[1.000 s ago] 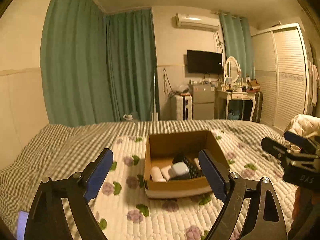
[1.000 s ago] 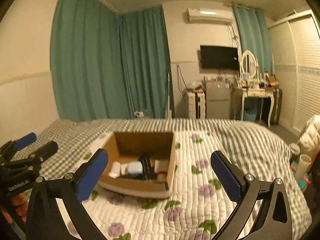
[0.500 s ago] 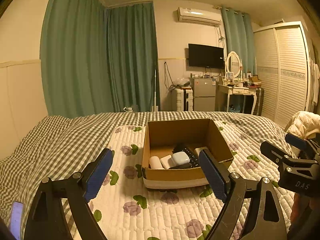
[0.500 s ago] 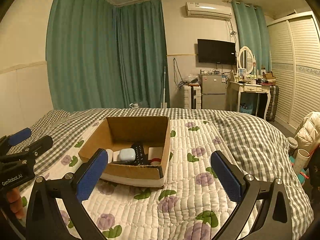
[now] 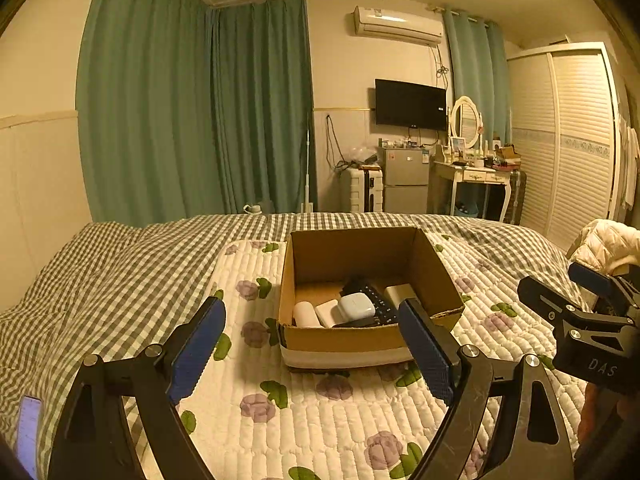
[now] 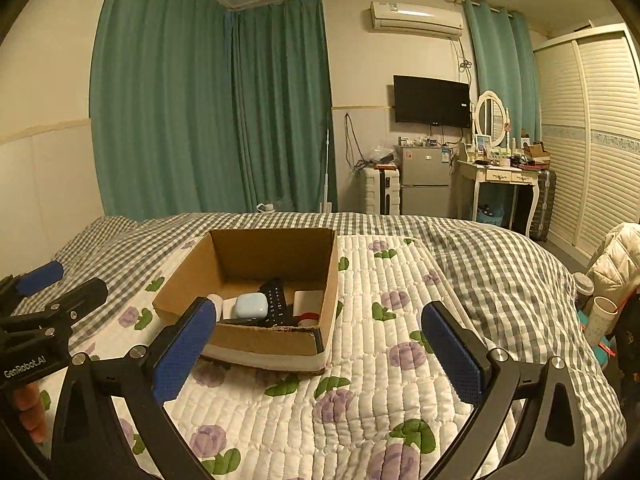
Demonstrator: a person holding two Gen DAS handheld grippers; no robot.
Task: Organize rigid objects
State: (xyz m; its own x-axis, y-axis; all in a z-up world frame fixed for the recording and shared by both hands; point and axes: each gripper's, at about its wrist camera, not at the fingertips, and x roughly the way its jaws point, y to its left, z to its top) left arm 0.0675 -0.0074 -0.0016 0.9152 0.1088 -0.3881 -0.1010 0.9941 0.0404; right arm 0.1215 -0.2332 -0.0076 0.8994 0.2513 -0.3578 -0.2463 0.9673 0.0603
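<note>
A box on a bed, with things inside it

The cardboard box (image 5: 352,342) sits on the quilt (image 5: 320,416), which lies on top of the bed (image 5: 120,268). In the box, a roll (image 5: 306,315) lies at the left, a small case (image 5: 356,307) sits in the middle, and a remote (image 5: 376,300) lies just behind and right of it. The left gripper (image 5: 312,346) is in front of the box. The right gripper (image 6: 316,354) is in front too, off to the box's right. A phone (image 5: 28,432) lies at the near left.
</note>
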